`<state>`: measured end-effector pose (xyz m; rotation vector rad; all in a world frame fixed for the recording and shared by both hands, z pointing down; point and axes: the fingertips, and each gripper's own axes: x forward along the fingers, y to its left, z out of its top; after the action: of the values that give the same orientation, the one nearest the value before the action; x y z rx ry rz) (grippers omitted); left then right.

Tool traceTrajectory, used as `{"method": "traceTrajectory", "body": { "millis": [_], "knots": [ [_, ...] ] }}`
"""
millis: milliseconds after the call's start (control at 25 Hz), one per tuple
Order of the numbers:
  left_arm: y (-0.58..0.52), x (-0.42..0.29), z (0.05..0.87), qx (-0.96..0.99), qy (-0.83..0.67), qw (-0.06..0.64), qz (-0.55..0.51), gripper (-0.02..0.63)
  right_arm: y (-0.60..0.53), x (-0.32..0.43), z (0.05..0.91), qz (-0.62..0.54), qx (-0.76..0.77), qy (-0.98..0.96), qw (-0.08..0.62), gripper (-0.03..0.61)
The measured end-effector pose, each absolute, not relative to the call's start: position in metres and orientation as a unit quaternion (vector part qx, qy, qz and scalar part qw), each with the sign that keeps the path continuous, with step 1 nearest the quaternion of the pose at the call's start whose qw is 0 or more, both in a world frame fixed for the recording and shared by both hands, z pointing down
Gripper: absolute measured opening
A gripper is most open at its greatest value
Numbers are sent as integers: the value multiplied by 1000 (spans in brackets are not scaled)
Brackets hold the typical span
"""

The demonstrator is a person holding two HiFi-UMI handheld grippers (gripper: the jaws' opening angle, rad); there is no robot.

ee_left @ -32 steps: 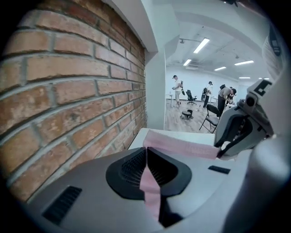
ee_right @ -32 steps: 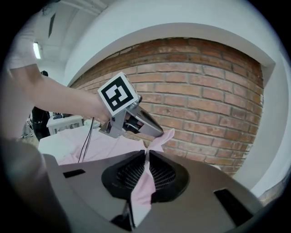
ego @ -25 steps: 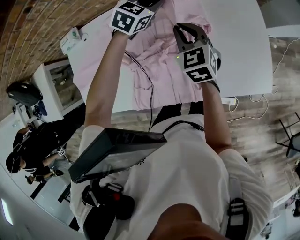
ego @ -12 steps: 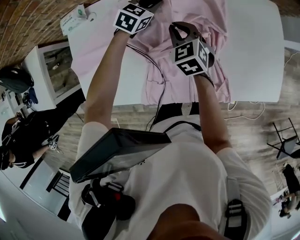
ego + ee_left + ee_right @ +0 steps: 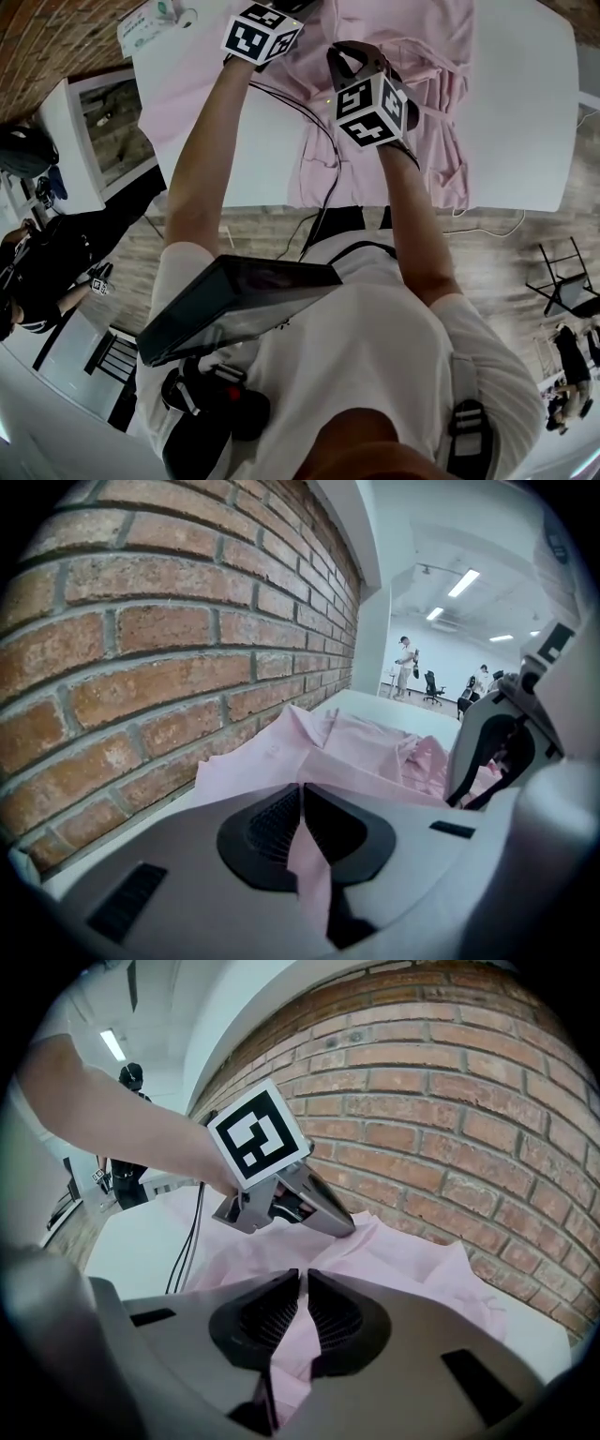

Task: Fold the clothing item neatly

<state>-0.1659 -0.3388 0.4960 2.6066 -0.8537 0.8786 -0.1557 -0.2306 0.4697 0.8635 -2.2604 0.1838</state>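
The pink shirt (image 5: 427, 84) lies rumpled across the white table (image 5: 520, 112), close to a brick wall. Both grippers are held side by side over its near-left part. My left gripper (image 5: 298, 6) is at the head view's top edge under its marker cube. In the left gripper view its jaws (image 5: 300, 803) are shut on a fold of pink cloth that runs out to the shirt (image 5: 366, 752). My right gripper (image 5: 351, 56) is just to its right. In the right gripper view its jaws (image 5: 302, 1302) are shut on another pink fold, with the left gripper (image 5: 337, 1222) resting on the cloth just beyond.
A white box (image 5: 150, 17) sits at the table's far-left corner. Black cables (image 5: 323, 150) hang across the shirt and over the table's near edge. A white cabinet (image 5: 84, 141) stands left of the table, with a seated person (image 5: 37, 272) beside it. The brick wall (image 5: 487, 1129) is close behind.
Both grippers have moved together and lower over the table, still pinching the pink cloth. More of the shirt now shows spread toward the table's right side.
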Motion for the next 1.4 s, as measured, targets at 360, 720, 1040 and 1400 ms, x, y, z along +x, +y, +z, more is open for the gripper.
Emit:
{"method": "traceTrajectory", "body": {
  "millis": [360, 720, 1040, 1400],
  "knots": [
    [-333, -195, 512, 886, -318, 156, 298, 17, -223, -190, 492, 76, 301, -880, 359, 37],
    [-330, -249, 504, 853, -414, 205, 244, 17, -202, -206, 502, 93, 264, -894, 350, 95],
    [-291, -202, 488, 860, -406, 199, 234, 17, -207, -118, 482, 111, 322, -880, 331, 100],
    [-274, -130, 524, 829, -434, 214, 279, 17, -291, 49, 506, 94, 403, -833, 368, 98]
  ]
}}
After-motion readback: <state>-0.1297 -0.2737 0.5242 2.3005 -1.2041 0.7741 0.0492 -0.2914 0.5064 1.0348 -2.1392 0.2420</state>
